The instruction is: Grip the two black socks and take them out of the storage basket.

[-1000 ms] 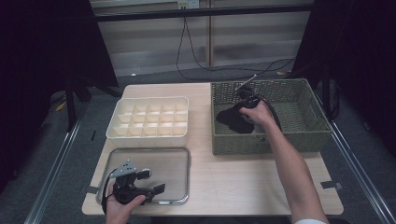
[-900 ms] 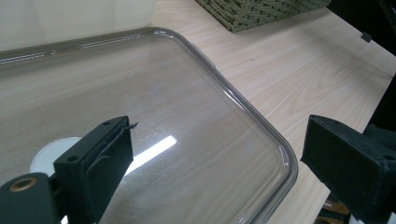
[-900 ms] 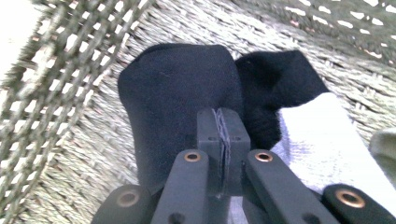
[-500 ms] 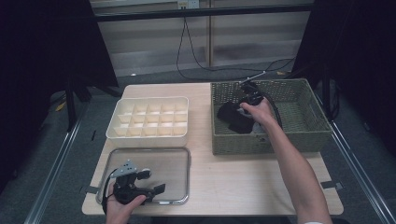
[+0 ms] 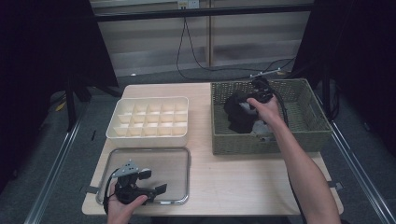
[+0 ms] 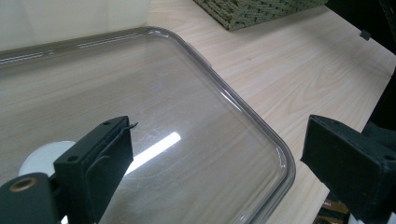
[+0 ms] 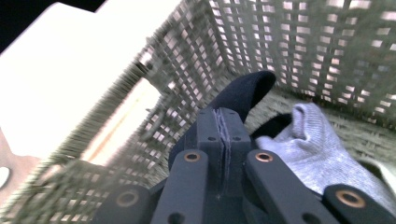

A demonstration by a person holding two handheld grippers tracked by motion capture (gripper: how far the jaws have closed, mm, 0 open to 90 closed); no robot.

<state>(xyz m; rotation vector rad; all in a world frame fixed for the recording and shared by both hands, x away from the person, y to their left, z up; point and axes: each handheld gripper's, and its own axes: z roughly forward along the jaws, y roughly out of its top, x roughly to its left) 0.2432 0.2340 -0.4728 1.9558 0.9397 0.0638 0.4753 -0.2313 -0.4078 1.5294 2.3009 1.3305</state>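
My right gripper (image 5: 243,105) is inside the woven basket (image 5: 308,126) at the back right. It is shut on a dark cloth (image 5: 235,117), which hangs lifted above the basket floor. In the right gripper view the jaws (image 7: 224,122) are pressed together, with the dark cloth (image 7: 243,89) folded over their tips. A grey sock (image 7: 309,136) lies beside it on the basket floor (image 5: 259,127). My left gripper (image 5: 154,181) rests open on a clear plastic lid (image 5: 173,161) at the front left. Nothing is between its fingers (image 6: 219,135), only the lid (image 6: 187,93) below.
A cream box of several small compartments (image 5: 149,117) stands at the back left, close to the basket's left wall (image 7: 154,93). Bare wooden tabletop (image 5: 233,177) lies between the lid and the basket. Cables (image 5: 187,46) run across the floor behind the table.
My right gripper has risen inside the basket and drawn the dark cloth up with it. The left gripper has stayed on the lid.
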